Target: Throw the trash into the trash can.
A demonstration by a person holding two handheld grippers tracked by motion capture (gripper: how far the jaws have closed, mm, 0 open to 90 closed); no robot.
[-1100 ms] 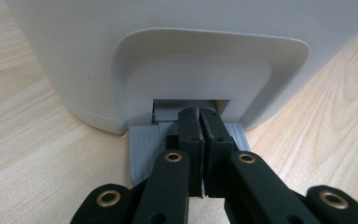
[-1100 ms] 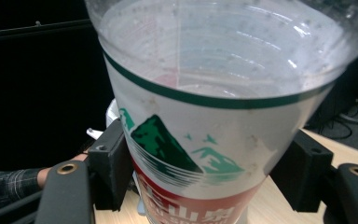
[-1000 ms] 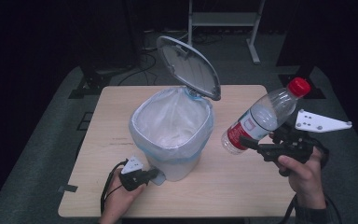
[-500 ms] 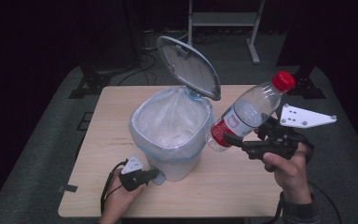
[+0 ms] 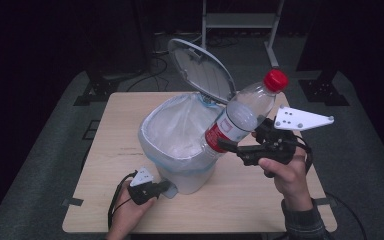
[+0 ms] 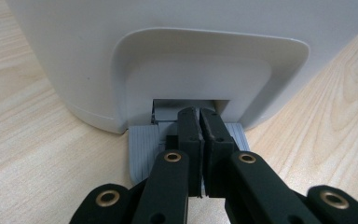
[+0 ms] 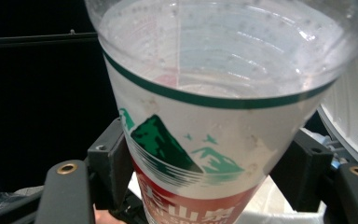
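High view: right tongs [image 5: 226, 145] clamp a plastic bottle [image 5: 242, 116] tilted above the bin's [image 5: 180, 142] rim. Left tongs [image 6: 199, 125], pressed together, hold down the pedal [image 6: 142, 149]. If they slip off, the lid [image 5: 202, 70] could fall onto the bottle.

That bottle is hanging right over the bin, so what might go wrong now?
Two risks. The right hand-held gripper clamps the clear plastic bottle with the red cap only near its base, tilted, so it might slip and strike the rim of the white lined pedal bin. The left hand-held gripper, shut, presses the grey pedal; if it slides off, the raised lid may drop onto the bottle.
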